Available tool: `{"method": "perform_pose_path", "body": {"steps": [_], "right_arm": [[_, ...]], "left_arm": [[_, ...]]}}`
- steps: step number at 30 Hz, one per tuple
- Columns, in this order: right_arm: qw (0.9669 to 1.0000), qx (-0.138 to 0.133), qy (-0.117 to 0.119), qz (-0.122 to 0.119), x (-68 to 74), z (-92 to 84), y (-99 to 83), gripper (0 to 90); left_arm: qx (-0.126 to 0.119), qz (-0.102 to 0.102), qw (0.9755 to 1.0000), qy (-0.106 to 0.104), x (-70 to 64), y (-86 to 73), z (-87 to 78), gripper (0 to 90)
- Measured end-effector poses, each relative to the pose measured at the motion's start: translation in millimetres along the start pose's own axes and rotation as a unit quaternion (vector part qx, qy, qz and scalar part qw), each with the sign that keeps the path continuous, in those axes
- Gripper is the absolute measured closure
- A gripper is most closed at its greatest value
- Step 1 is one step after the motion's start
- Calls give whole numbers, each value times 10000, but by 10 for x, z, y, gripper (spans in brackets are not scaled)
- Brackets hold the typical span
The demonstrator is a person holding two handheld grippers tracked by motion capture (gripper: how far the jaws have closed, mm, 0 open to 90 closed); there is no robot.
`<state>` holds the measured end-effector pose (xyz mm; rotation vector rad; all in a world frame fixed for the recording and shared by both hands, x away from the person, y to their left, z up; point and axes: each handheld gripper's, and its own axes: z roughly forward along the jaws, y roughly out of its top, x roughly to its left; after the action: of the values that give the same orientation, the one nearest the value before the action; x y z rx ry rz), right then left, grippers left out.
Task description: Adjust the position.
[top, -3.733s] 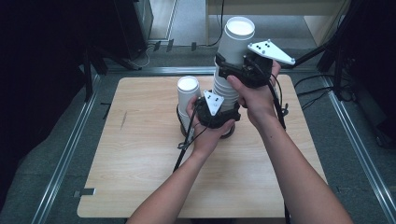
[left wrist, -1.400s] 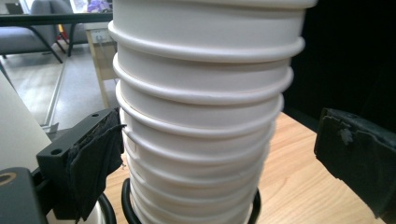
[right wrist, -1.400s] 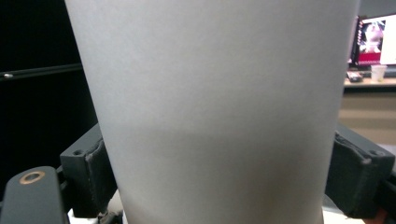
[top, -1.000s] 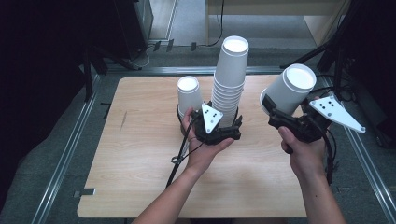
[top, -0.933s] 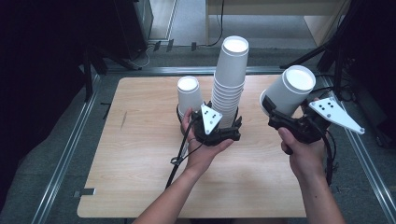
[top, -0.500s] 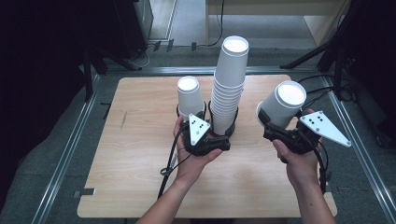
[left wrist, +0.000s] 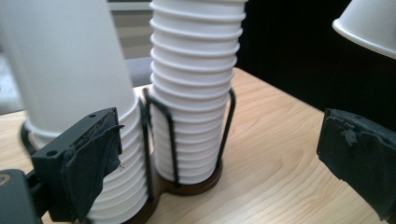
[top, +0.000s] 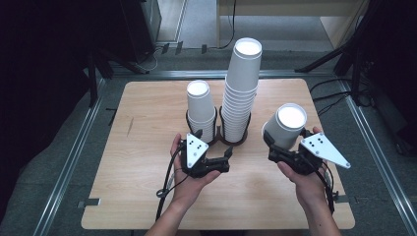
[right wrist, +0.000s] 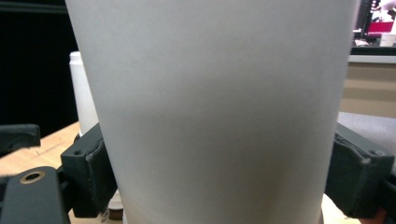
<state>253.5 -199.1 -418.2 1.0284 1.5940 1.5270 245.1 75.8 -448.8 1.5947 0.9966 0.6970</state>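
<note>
The right gripper clamps a single white paper cup by its side wall, above the table's right part, well apart from the wire cup holder; the left gripper stands wide and empty just before the tall stack and short stack; such a cup is likely light, thin and easily crushed, so a gentle mid-wall grip seems wisest.

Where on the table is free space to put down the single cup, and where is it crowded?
Bare wood lies left of the cup holder toward the table left edge, along the near edge, and right of the tall stack. It is crowded at centre: short stack, left gripper, right gripper holding the cup.
</note>
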Motion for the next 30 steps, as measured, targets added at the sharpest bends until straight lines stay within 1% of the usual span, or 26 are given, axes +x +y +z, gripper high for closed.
{"method": "perform_pose_path", "body": {"steps": [1,2,5,8,9,10,11,12,13,14,15,16,17,18,19,20,21,22,23,24,25,27,28,30], "right_arm": [[10000,0,0,0,0,0,0,124],[9999,88,-28,-142,27,18,-38,125],[9997,119,-13,-192,46,24,-63,125],[9994,243,-16,-230,86,61,-146,125],[9994,243,-16,-230,86,61,-146,125],[9990,356,-8,-274,109,95,-205,125],[9990,356,-8,-274,109,95,-205,125],[9987,404,7,-321,128,119,-253,125],[9987,404,7,-321,128,119,-253,125],[9985,422,58,-353,147,146,-307,125],[9984,425,91,-364,157,160,-331,125],[9983,430,108,-392,168,172,-353,125],[9981,450,115,-412,181,182,-372,125],[9979,458,132,-434,195,192,-392,126],[9979,458,132,-434,195,192,-392,126],[9977,447,160,-477,208,202,-410,125],[9970,505,205,-552,239,219,-437,125],[9964,531,213,-621,260,228,-454,126],[9964,531,213,-621,260,228,-454,126],[9939,639,199,-879,321,244,-498,125],[9939,639,199,-879,321,244,-498,125],[9915,665,224,-1096,371,252,-534,125],[9870,710,217,-1424,431,260,-581,125],[9831,765,222,-1650,471,265,-613,126]], "left_arm": [[0,0,10000,0,0,0,0,0],[59,-56,10000,10,39,-37,-32,0],[116,-89,9999,-19,59,-80,-72,0],[192,48,9998,-19,71,-179,-166,0],[192,48,9998,-19,71,-179,-166,0],[185,70,9998,3,104,-228,-209,0],[185,70,9998,3,104,-228,-209,0],[204,37,9998,55,166,-265,-228,1],[204,37,9998,55,166,-265,-228,0],[234,57,9997,97,232,-275,-237,0],[211,67,9997,130,266,-279,-253,1],[185,56,9997,122,300,-285,-266,1],[185,56,9997,122,300,-285,-266,1],[205,59,9997,138,366,-306,-290,1],[205,59,9997,138,366,-306,-290,1],[187,4,9997,158,405,-319,-309,1],[173,-35,9997,173,450,-319,-333,1],[162,-37,9997,182,467,-311,-349,1],[162,-37,9997,182,467,-311,-349,1],[103,-118,9998,121,486,-285,-382,1],[103,-118,9998,121,486,-285,-382,1],[57,-171,9998,49,481,-263,-405,1],[39,-220,9997,-49,467,-248,-417,1],[49,-202,9997,-129,447,-235,-423,1]]}}
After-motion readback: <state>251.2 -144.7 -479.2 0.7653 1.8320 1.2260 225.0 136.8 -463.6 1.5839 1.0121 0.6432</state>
